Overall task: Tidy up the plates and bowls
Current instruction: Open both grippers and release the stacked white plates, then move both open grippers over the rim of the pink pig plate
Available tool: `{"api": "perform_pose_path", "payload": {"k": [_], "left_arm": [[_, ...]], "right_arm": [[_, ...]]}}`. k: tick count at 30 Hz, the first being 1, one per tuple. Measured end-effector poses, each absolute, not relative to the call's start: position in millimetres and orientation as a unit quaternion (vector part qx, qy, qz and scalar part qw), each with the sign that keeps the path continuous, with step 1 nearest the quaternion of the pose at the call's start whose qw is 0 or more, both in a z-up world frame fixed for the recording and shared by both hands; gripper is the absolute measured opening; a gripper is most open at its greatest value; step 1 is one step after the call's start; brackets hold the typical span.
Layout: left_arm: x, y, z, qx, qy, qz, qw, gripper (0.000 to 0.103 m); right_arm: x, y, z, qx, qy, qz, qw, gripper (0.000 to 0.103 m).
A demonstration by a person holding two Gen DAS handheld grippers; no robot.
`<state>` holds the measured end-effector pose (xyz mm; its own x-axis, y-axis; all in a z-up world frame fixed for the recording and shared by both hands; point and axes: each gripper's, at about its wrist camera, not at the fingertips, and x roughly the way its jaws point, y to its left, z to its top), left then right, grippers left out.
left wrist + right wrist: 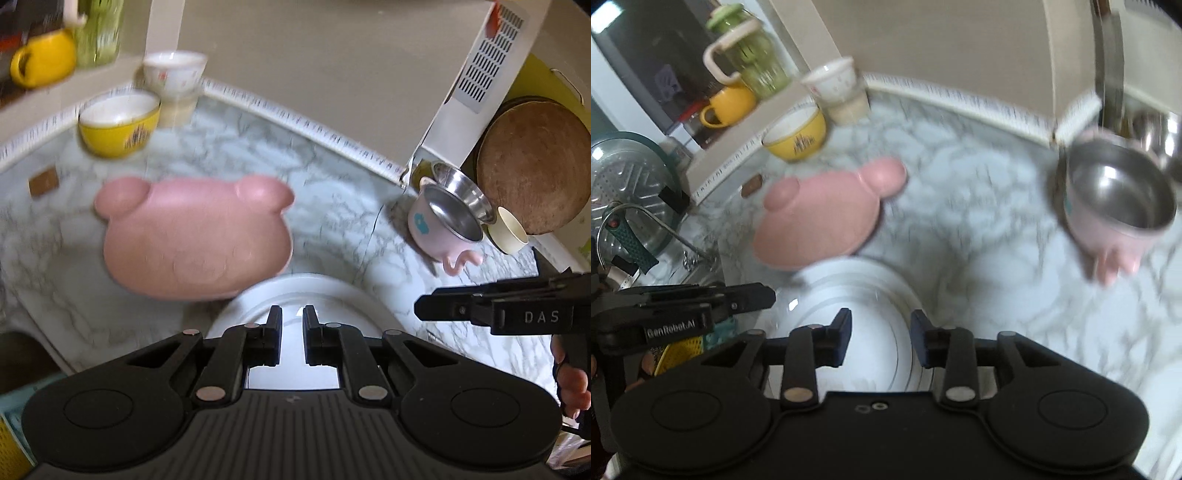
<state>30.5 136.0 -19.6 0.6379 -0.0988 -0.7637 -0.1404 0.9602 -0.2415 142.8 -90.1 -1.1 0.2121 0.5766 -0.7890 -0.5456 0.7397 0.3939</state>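
Observation:
A white plate [306, 288] [849, 280] lies flat on the marble counter [332, 192], under both grippers. My left gripper [291, 319] [768, 295] hovers over its near side, shut to a narrow slot with nothing pinched in it. My right gripper [881, 325] [419, 306] is open above the plate, with nothing between its fingers. Just beyond the white plate lies a pink bear-shaped plate [195, 236] [820, 221]. A yellow bowl [118, 125] [796, 136] and a white bowl [173, 74] [831, 79] stand at the back left.
A pink cup with a steel liner [443, 225] [1115, 206] lies tipped at the right, beside a steel bowl [465, 188], a cream cup [511, 229] and a round wooden board [532, 166]. A yellow mug [731, 103] and a green jar [753, 55] stand on the ledge. A glass lid [624, 177] sits at the left.

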Motion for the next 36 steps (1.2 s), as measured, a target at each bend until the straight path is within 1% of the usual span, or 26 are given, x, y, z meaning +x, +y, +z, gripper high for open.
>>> {"api": "perform_pose_path", "payload": {"k": [3, 5, 7, 10, 11, 13, 14, 15, 16, 17, 19, 21, 24, 29, 36], "left_arm": [[37.0, 134.0, -13.3, -0.133, 0.416, 0.023, 0.899, 0.011], [39.8, 135.1, -9.0, -0.128, 0.411, 0.031, 0.902, 0.011], [42.6, 138.1, -4.8, -0.128, 0.406, 0.040, 0.904, 0.011], [47.6, 144.0, 0.1, -0.131, 0.399, 0.049, 0.906, 0.014], [48.9, 146.9, 0.8, -0.133, 0.398, 0.053, 0.906, 0.018], [51.9, 152.7, 2.2, -0.133, 0.393, 0.063, 0.908, 0.031], [53.1, 155.6, 3.2, -0.132, 0.389, 0.069, 0.909, 0.048], [53.9, 159.6, 4.5, -0.133, 0.383, 0.077, 0.911, 0.068], [54.3, 163.4, 6.0, -0.134, 0.375, 0.085, 0.913, 0.075], [54.8, 167.5, 7.4, -0.134, 0.368, 0.093, 0.915, 0.079], [59.3, 176.1, 8.4, -0.131, 0.368, 0.104, 0.915, 0.079], [64.2, 186.2, 8.4, -0.132, 0.368, 0.120, 0.913, 0.079], [72.3, 201.2, 6.2, -0.129, 0.371, 0.142, 0.909, 0.079], [89.7, 224.8, -7.6, -0.123, 0.390, 0.173, 0.896, 0.079], [113.0, 255.3, -41.9, -0.128, 0.433, 0.196, 0.870, 0.079]], "right_arm": [[143.6, -83.3, 9.7, 0.000, 0.491, 0.363, 0.792, 0.041], [144.1, -78.9, 15.3, -0.003, 0.479, 0.365, 0.798, 0.046], [145.9, -74.3, 20.1, -0.007, 0.470, 0.368, 0.803, 0.056], [149.8, -67.2, 25.1, -0.007, 0.458, 0.373, 0.807, 0.063], [150.8, -64.7, 26.5, -0.009, 0.456, 0.375, 0.807, 0.064], [153.2, -58.3, 29.2, -0.015, 0.449, 0.377, 0.810, 0.070], [154.4, -55.0, 30.0, -0.018, 0.446, 0.379, 0.811, 0.072], [156.0, -51.5, 30.8, -0.021, 0.443, 0.381, 0.811, 0.074], [156.7, -48.2, 31.7, -0.024, 0.439, 0.382, 0.813, 0.078], [158.5, -44.7, 32.2, -0.028, 0.436, 0.383, 0.814, 0.079], [162.9, -36.9, 32.9, -0.032, 0.428, 0.383, 0.818, 0.086], [166.9, -29.2, 32.5, -0.038, 0.420, 0.382, 0.822, 0.090], [174.8, -15.0, 30.1, -0.052, 0.404, 0.373, 0.834, 0.102], [188.8, 12.3, 14.9, -0.086, 0.408, 0.352, 0.838, 0.103], [219.4, 31.4, -22.3, -0.080, 0.464, 0.317, 0.823, 0.103]]}}
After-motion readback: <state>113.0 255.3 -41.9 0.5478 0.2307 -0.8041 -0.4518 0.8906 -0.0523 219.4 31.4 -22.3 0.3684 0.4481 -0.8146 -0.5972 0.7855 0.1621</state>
